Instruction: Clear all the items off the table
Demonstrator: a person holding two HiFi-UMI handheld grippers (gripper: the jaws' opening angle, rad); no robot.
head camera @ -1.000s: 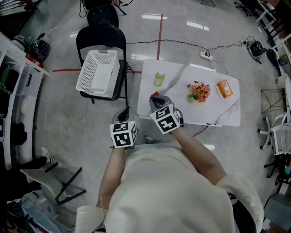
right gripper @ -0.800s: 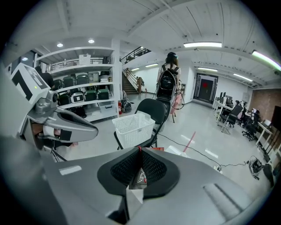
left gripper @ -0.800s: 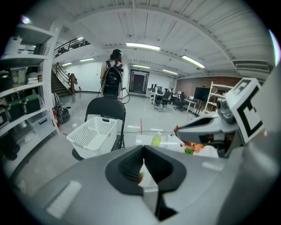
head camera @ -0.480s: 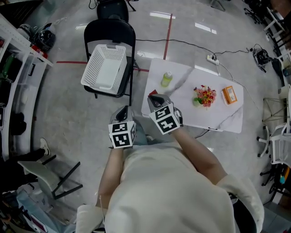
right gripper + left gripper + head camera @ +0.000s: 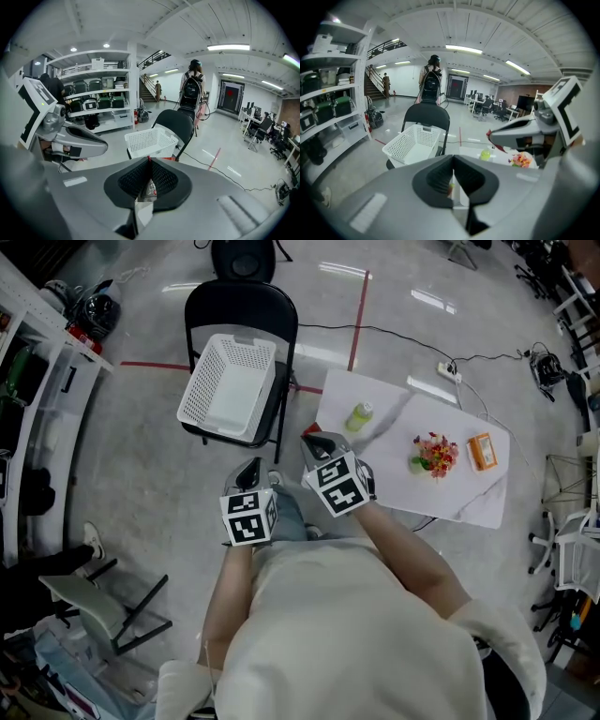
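Count of objects, placed relative to the table (image 5: 394, 479). On the table, three items: one green bottle (image 5: 359, 416), one flower bunch (image 5: 433, 454) and one orange box (image 5: 482, 451). Left of the table, one black chair (image 5: 242, 306) carries one white basket (image 5: 200, 381). At the table's near left corner are two grippers, the left gripper (image 5: 251, 466) and the right gripper (image 5: 317, 438), with one small packet (image 5: 150, 187) between the right one's jaws.

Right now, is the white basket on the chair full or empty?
Empty: in the head view, the basket shows only its bare white bottom.

White basket (image 5: 204, 381), marbled white table (image 5: 469, 493), green bottle (image 5: 359, 416), orange box (image 5: 482, 451), red packet (image 5: 490, 134)
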